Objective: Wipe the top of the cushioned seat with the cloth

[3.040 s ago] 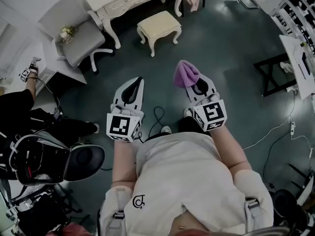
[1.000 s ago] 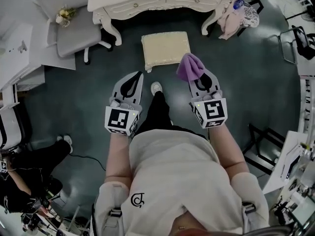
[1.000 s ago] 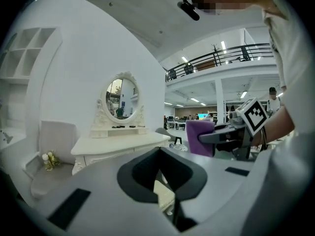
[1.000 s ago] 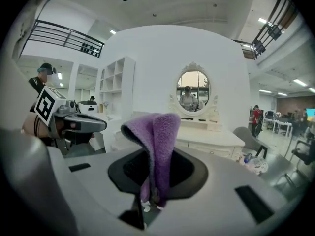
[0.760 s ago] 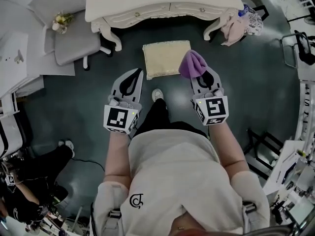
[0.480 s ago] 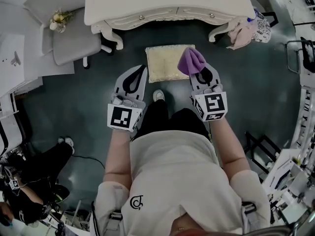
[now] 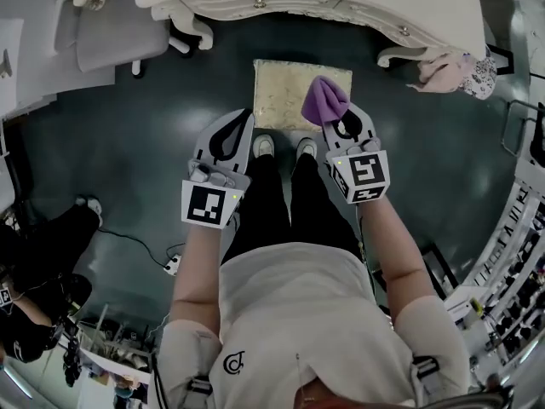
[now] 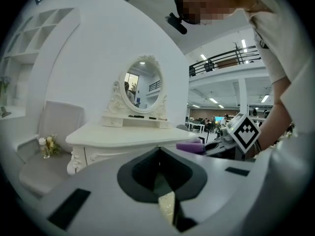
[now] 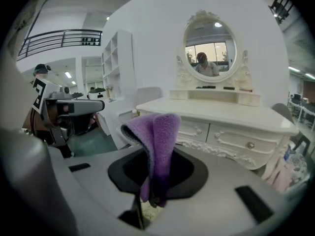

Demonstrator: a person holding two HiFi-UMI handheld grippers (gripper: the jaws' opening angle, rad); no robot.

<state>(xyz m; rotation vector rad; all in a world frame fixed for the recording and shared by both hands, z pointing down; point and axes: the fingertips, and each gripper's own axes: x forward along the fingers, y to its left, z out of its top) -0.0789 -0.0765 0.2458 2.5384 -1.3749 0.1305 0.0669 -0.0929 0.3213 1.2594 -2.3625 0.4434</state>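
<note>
The person stood over the work with both forearms stretched forward and down from the torso. The two tools were held side by side at about the same height, marker cubes toward the body and jaws pointing toward the white dressing table (image 7: 341, 2). The left gripper (image 7: 243, 119) hung over the dark floor, just left of the person's shoes (image 7: 264, 146). In the left gripper view (image 8: 158, 155) its jaws were pressed together at the tip with nothing between them. The right gripper (image 7: 341, 123) was clenched on the purple cloth (image 7: 324, 102). In the right gripper view (image 9: 152, 183) the cloth (image 9: 156, 136) was pinched low in the jaws' hollow and stood up out of it as a folded, bunched wad that drooped over at the top. The cushioned seat (image 7: 281, 92), pale yellow and rectangular, stood on the floor just in front of the dressing table, its near edge right at the toes of the shoes. Seen from the head view, the cloth overlapped the seat's near right corner and the right jaws lay at that edge. Whether the cloth touched the cushion could not be told. The left tool lay just beside the seat's near left corner, clear of it.
</note>
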